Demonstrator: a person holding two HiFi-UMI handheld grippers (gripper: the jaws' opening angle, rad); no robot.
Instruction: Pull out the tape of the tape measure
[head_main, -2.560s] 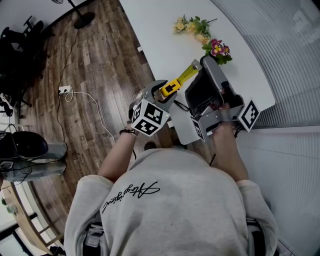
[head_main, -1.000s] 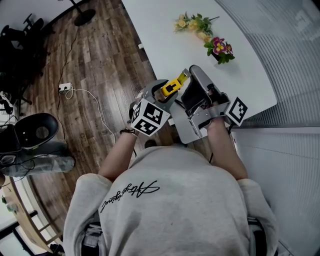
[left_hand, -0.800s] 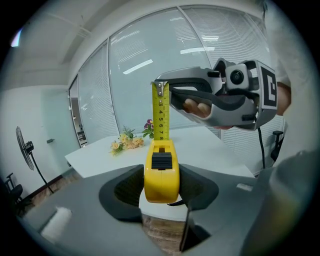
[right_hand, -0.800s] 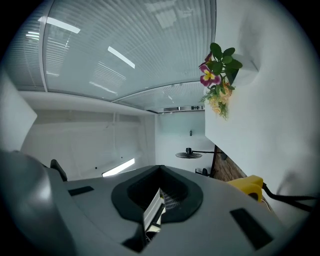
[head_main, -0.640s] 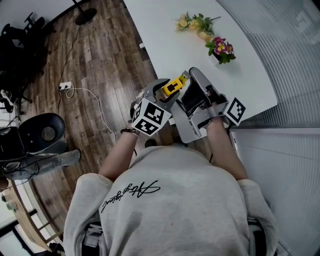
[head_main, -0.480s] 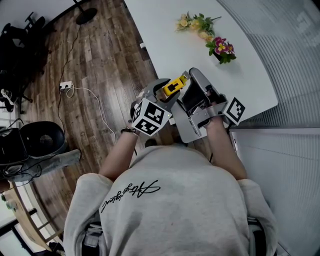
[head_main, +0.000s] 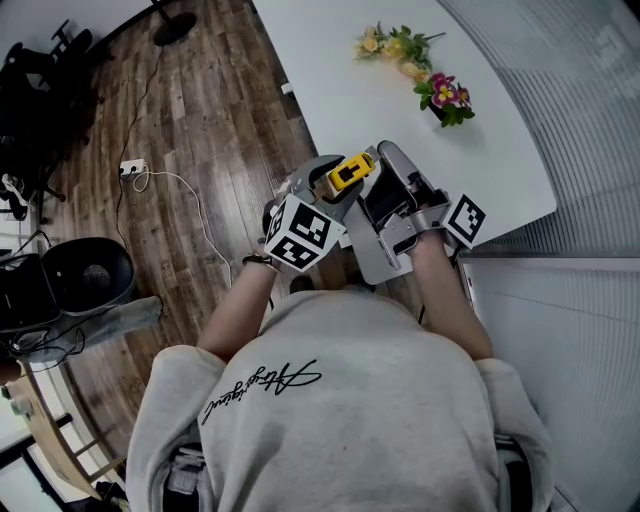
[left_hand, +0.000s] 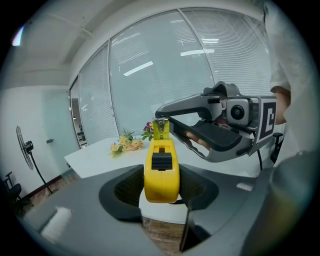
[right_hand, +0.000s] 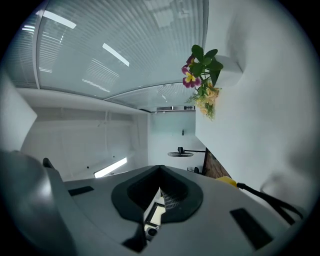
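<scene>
Left gripper view: left gripper (left_hand: 161, 194) is clamped on the yellow tape measure (left_hand: 161, 177), case upright at frame centre, black slide lock (left_hand: 161, 161) facing the camera; no brand is legible. Right gripper view: right gripper (right_hand: 157, 200) is clenched on the tape (right_hand: 151, 214) tip. Head view: both meet at frame centre by the white table (head_main: 330, 70) edge. Marker cubes (head_main: 300, 232) carry square codes only; cursive script on the sweatshirt (head_main: 340, 400) is unreadable. Against the earliest frame, the exposed tape has shortened to a stub, with the right gripper close to the case.
</scene>
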